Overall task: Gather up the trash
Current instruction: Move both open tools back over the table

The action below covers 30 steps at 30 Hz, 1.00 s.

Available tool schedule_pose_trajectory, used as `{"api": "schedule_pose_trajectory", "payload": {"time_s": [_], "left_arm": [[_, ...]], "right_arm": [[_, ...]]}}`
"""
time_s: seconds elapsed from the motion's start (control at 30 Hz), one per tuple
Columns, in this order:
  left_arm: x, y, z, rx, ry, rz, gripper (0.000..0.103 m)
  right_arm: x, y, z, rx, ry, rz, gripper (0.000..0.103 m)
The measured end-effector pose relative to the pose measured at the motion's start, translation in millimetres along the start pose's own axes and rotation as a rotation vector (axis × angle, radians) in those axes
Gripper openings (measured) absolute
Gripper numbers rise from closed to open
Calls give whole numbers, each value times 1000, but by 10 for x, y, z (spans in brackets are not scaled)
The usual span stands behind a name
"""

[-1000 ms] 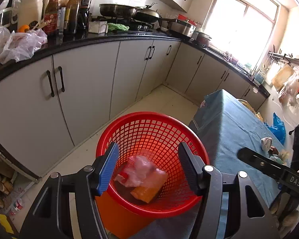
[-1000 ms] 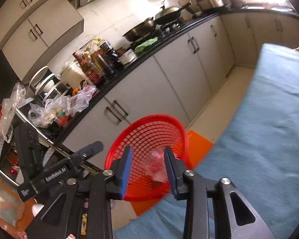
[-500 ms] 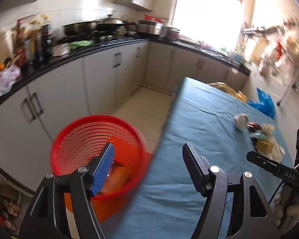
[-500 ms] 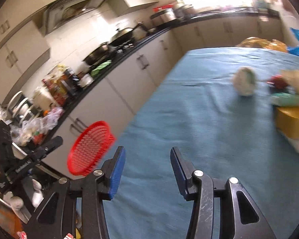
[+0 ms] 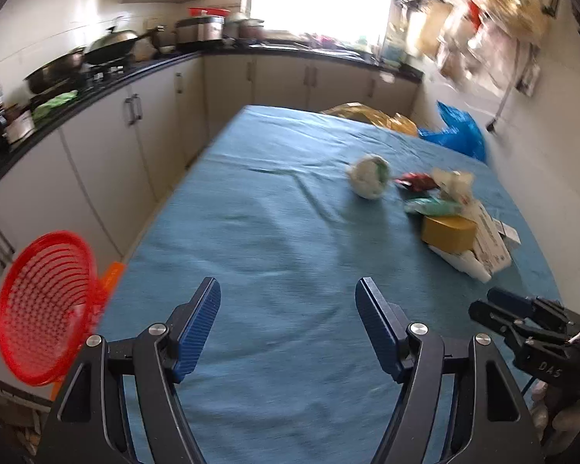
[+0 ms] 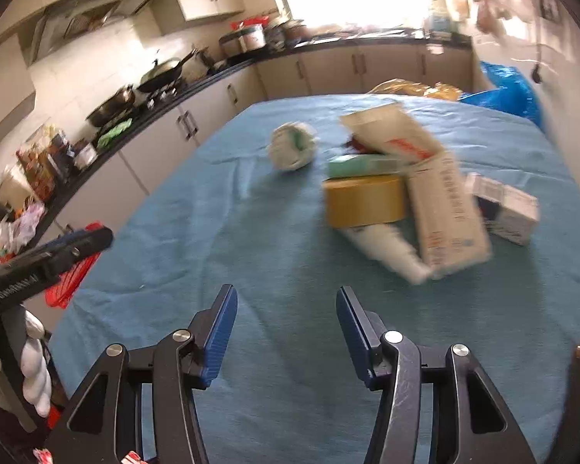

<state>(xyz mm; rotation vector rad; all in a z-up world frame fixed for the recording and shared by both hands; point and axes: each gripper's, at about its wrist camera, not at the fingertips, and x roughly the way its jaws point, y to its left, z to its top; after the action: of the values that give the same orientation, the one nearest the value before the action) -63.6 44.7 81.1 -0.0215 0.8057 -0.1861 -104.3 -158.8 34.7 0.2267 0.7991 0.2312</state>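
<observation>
A pile of trash lies on the blue tablecloth (image 6: 251,239): a crumpled white ball (image 6: 292,146), a yellow tape roll (image 6: 363,201), a tall carton (image 6: 446,216), a white tube (image 6: 386,249) and a small box (image 6: 504,208). The pile also shows in the left wrist view, with the ball (image 5: 368,176) and tape roll (image 5: 448,234). The red mesh basket (image 5: 44,305) stands off the table's left edge. My left gripper (image 5: 288,321) is open and empty over the cloth. My right gripper (image 6: 286,324) is open and empty, short of the pile.
A kitchen counter (image 5: 96,81) with pans and bottles runs along the left and back. A blue plastic bag (image 5: 458,131) and a yellow bag (image 5: 361,114) sit at the table's far end. Bags hang on the right wall.
Both grippers have swung right, away from the red basket and over the table toward the trash pile. The right gripper's jaws have opened wider.
</observation>
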Motion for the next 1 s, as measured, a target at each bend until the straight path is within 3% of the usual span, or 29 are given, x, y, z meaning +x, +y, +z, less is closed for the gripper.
{"api": "schedule_pose_trajectory", "payload": {"time_s": [0.33,0.5,0.7,0.87,1.0], "left_arm": [[411,-557,309,74,25,-68,72],[693,-767,511,78,60,-135,72],[967,-1118,709,145,69,-189,72],[1051,-1076,988,110,24,-180,72],[1160,-912,1217,77,-20,-130,81]], "right_arm": [[-261,-694,131,176,-112,-37,58],[-341,-936,154,261,-160,-52,58],[-298,-1137,95,352,-162,-69,58],[-291,-1184,58,367,-157,-80,60],[-258,-1162,53,351,-145,-87,60]]}}
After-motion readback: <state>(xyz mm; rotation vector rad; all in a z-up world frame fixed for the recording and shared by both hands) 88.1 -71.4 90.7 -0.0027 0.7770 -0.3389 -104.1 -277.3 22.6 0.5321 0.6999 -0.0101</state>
